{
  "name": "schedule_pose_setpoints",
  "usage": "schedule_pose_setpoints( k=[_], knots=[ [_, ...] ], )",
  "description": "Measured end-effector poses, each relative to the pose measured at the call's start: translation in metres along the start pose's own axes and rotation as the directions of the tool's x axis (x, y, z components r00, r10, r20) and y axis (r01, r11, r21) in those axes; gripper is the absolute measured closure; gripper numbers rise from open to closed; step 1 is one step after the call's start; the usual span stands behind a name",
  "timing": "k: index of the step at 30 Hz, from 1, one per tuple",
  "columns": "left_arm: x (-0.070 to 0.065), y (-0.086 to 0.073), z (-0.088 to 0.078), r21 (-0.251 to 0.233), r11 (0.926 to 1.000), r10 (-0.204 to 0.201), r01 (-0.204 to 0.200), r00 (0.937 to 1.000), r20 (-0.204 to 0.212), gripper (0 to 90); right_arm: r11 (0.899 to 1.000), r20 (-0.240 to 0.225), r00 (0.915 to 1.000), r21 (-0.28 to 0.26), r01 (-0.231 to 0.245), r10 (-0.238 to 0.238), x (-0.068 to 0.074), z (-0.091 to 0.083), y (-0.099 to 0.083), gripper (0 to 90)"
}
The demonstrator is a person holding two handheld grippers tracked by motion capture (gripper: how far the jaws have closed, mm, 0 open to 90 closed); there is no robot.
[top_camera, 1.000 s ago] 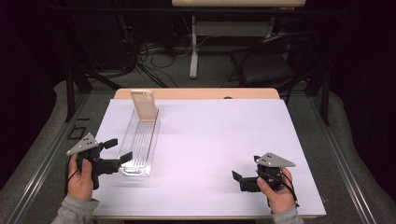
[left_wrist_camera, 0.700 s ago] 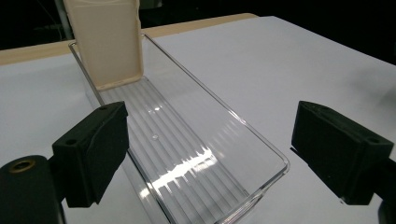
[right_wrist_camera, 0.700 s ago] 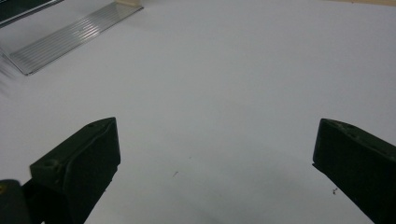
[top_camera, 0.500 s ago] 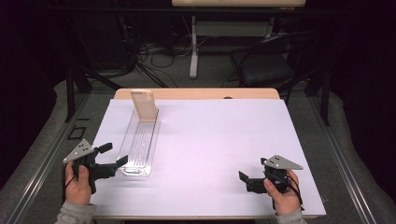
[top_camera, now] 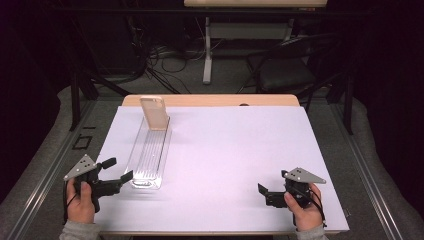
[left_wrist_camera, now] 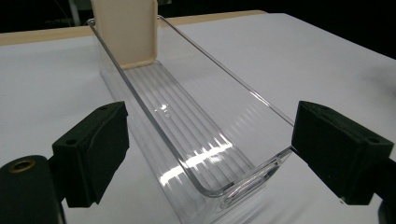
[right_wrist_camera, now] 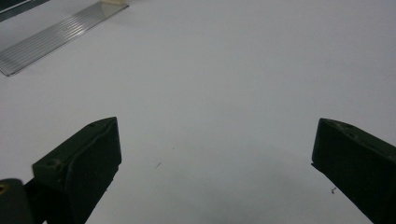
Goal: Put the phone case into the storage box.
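A long clear plastic tray [top_camera: 150,155] lies on the white table cover, left of centre, running away from me. A beige upright panel [top_camera: 154,113] stands in its far end. My left gripper [top_camera: 117,169] is open at the tray's near end; in the left gripper view its jaws stand wide on either side of the tray [left_wrist_camera: 196,140], apart from it, with the beige panel [left_wrist_camera: 126,32] beyond. My right gripper [top_camera: 272,184] is open at the front right, its jaws over bare cover with nothing between them. The tray's ribbed base [right_wrist_camera: 51,39] shows at the top left of the right gripper view.
The white cover [top_camera: 225,150] spreads over most of the table, with a strip of wooden tabletop [top_camera: 215,100] at the back edge. Beyond the table are dark floor, cables and a chair [top_camera: 285,75].
Both grippers have drawn back slightly toward the table's front edge. The left one has pulled a little away from the tray's near end. Both stay open.
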State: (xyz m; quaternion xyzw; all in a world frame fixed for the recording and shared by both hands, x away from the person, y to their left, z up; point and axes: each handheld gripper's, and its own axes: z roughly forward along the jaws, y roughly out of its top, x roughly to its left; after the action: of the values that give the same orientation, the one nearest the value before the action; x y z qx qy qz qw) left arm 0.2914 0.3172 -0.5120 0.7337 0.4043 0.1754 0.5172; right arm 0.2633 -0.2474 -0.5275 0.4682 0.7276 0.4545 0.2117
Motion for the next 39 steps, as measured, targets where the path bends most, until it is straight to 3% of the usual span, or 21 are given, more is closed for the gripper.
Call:
schedule_pose_setpoints(
  k=[11,18,27,39],
  knots=[
    [0.001,-0.005,0.005,0.008,0.9997,0.023,-0.023,0.9997,0.012,11.6,1.0,0.01,0.9999,-0.001,-0.001,0.001,-0.002,0.004,-0.005,1.2],
    [0.004,-0.009,0.009,0.019,0.9997,0.015,-0.015,0.9999,0.007,11.6,1.0,0.013,0.9999,0.01,-0.005,0.005,-0.003,0.007,-0.009,1.2],
    [0.004,-0.011,0.012,0.021,0.9989,0.042,-0.042,0.9991,0.004,11.6,0.999,0.011,0.9997,0.032,0.022,-0.023,-0.001,0.014,-0.014,1.3],
    [0.008,-0.015,0.013,0.022,0.9995,0.023,-0.023,0.9997,0.007,11.6,0.999,0.002,0.9996,0.039,0.029,-0.029,0.002,0.017,-0.017,1.3]
  ],
)
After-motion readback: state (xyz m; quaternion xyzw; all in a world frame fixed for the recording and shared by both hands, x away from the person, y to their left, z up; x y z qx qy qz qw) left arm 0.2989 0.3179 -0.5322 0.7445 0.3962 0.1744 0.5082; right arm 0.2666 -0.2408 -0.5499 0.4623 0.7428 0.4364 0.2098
